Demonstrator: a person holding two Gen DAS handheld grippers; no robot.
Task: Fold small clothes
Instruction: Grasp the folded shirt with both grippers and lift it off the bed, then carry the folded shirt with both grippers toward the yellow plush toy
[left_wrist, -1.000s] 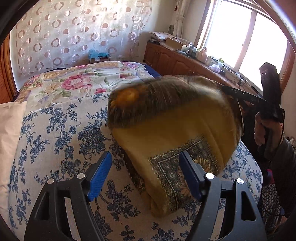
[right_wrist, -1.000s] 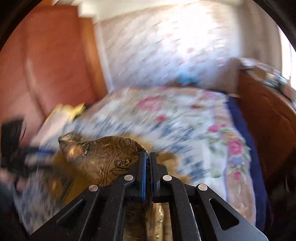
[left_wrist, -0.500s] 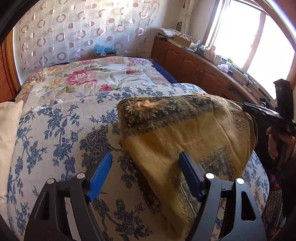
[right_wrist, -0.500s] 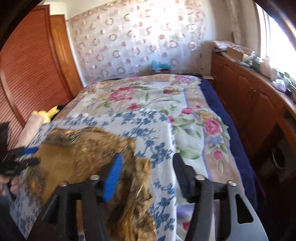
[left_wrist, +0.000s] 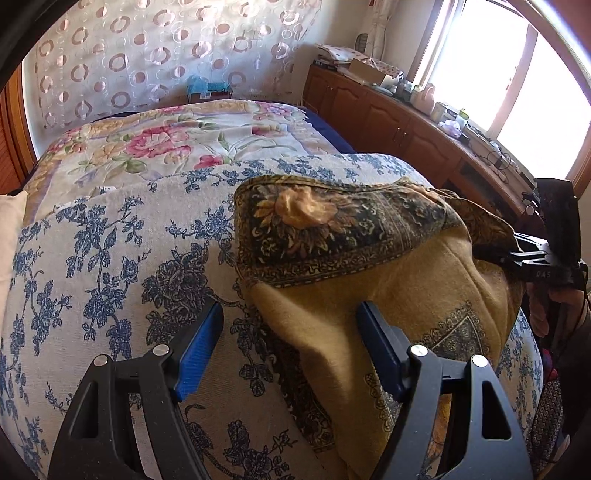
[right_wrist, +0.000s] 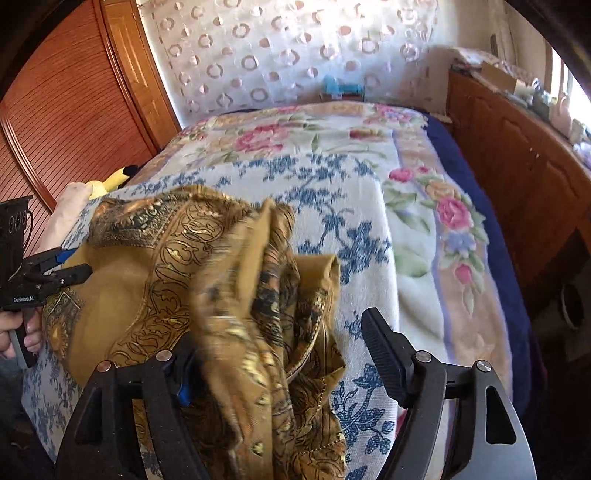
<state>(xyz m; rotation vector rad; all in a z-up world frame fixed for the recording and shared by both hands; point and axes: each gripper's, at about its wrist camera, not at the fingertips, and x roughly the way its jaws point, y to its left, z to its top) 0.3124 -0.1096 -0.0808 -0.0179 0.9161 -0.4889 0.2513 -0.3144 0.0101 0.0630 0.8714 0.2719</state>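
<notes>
Left gripper (left_wrist: 290, 354), black frame with blue pads: jaws spread wide, nothing between them clamped; right finger rests over the near edge of the cloth, left finger above the bedspread

Right gripper (right_wrist: 280, 354), same make: jaws wide apart, gripping nothing; a bunched fold of the cloth drapes across the left finger (right_wrist: 177, 373), hiding its pad; right finger clear of the fabric

Mustard-yellow woven scarf with dark paisley border (left_wrist: 369, 266): lies on the near part of the bed, partly doubled over, patterned border turned up on top; its right end crumpled in loose ridges (right_wrist: 266, 295)

Cream bedspread with blue flower print (left_wrist: 110, 258): under the scarf, covering the near half of the bed

Pale blanket with pink rose pattern (left_wrist: 177, 136): beyond the bedspread, reaching the far end

White pillow (left_wrist: 9, 236): at the left edge

Brown wooden cabinet run (left_wrist: 399, 125): along the right, cluttered top, under the window

Sheer curtain with ring pattern (left_wrist: 147, 55): far wall
</notes>
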